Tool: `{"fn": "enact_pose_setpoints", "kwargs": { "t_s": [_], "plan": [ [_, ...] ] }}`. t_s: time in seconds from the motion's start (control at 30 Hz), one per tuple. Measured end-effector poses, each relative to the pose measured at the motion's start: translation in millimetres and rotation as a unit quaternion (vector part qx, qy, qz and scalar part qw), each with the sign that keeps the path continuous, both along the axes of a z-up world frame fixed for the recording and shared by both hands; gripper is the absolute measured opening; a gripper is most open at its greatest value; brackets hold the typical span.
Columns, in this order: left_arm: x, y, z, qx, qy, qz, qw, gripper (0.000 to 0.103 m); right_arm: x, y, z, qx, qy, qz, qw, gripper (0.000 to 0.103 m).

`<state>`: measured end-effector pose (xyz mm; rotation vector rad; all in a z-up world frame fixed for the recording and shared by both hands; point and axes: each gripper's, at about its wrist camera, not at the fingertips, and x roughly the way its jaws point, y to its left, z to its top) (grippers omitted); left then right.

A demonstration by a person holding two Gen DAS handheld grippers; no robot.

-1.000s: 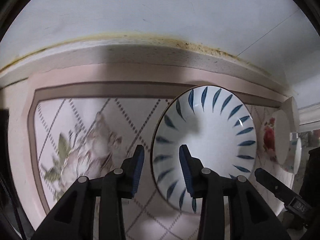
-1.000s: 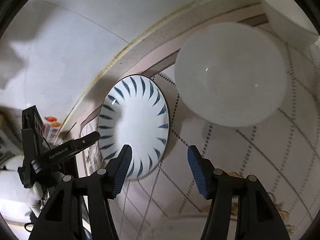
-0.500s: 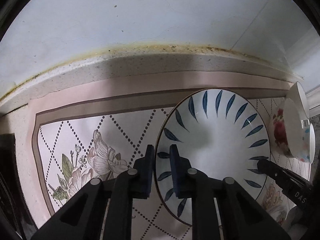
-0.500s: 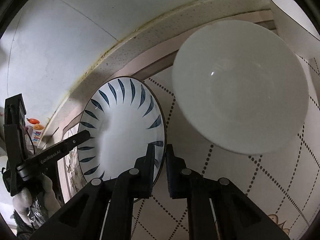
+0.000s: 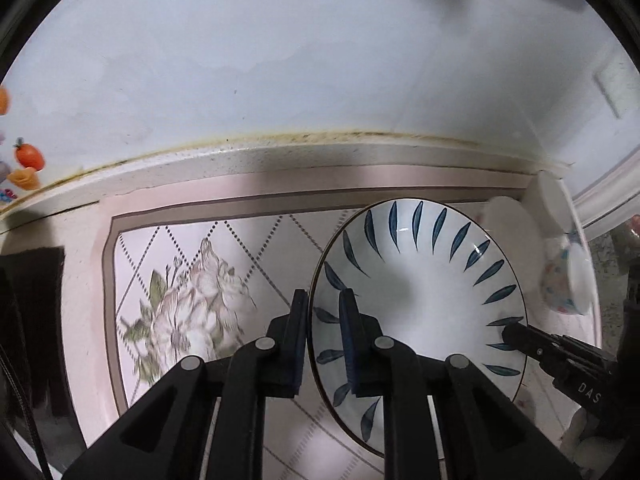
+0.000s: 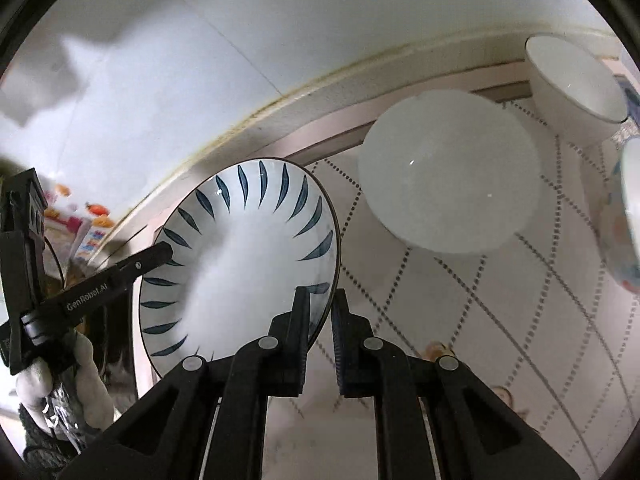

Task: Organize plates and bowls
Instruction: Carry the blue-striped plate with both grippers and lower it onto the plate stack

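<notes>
A white plate with blue leaf strokes (image 5: 420,300) (image 6: 248,260) hangs above the floral mat (image 5: 180,280), held by both grippers. My left gripper (image 5: 324,300) is shut on its left rim, the rim edge pinched between the pads. My right gripper (image 6: 320,300) is shut on the opposite rim. Each gripper shows in the other's view: the right one's tip (image 5: 516,330) at the plate's right edge, the left one (image 6: 160,252) at its left edge. A plain white bowl (image 6: 452,176) (image 5: 516,232) sits on the mat just beyond the plate.
A second white bowl (image 6: 576,92) stands by the wall at the back right. A bowl with coloured spots (image 6: 616,232) (image 5: 564,284) sits right of it. The counter's back edge (image 5: 280,152) meets a white wall. A dark cloth (image 5: 32,320) lies at the left.
Both grippers closed from open onto opposite rims of the blue-leaf plate. The plate has since risen off the mat, and both views have pulled back from the counter.
</notes>
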<state>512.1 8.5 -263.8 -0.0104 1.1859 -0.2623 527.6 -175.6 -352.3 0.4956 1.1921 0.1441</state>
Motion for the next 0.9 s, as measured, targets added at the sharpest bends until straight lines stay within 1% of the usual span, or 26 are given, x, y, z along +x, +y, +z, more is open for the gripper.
{"fn": "enact_pose_setpoints", "kwargs": {
  "t_s": [0.1, 0.2, 0.27, 0.33, 0.47, 0.63, 0.7, 0.9],
  "plan": [
    [-25.5, 0.8, 19.1, -0.005, -0.012, 0.000, 0.9999, 0.013, -17.5, -5.1, 21.0, 0.001, -0.011, 0.011, 1.000, 0.012],
    [-48.1, -8.1, 36.7, -0.020, -0.016, 0.006, 0.9997, 0.013, -36.9, -15.7, 41.4, 0.004, -0.021, 0.018, 1.000, 0.012],
    [-59.8, -12.7, 44.2, -0.021, -0.020, 0.009, 0.9995, 0.013, -50.2, -22.4, 53.0, 0.005, -0.026, 0.024, 0.999, 0.012],
    [-71.5, -25.4, 48.3, -0.022, -0.023, 0.012, 0.9994, 0.013, -62.5, -28.5, 63.5, 0.002, -0.030, 0.035, 0.999, 0.012],
    [-95.6, -33.1, 47.0, -0.018, -0.022, 0.020, 0.9994, 0.013, -92.8, -39.6, 82.3, -0.012, -0.039, 0.060, 0.997, 0.012],
    [-126.5, -40.5, 36.4, -0.018, -0.014, 0.033, 0.9992, 0.013, -119.3, -51.9, 85.8, -0.015, -0.040, 0.078, 0.996, 0.012],
    [-137.7, -43.8, 31.0, -0.020, -0.007, 0.037, 0.9991, 0.013, -129.0, -64.8, 83.8, -0.013, -0.037, 0.082, 0.996, 0.012],
    [-163.4, -50.5, 13.4, -0.019, 0.009, 0.054, 0.9983, 0.013, -151.2, -78.0, 60.3, -0.013, -0.018, 0.103, 0.994, 0.012]
  ]
}}
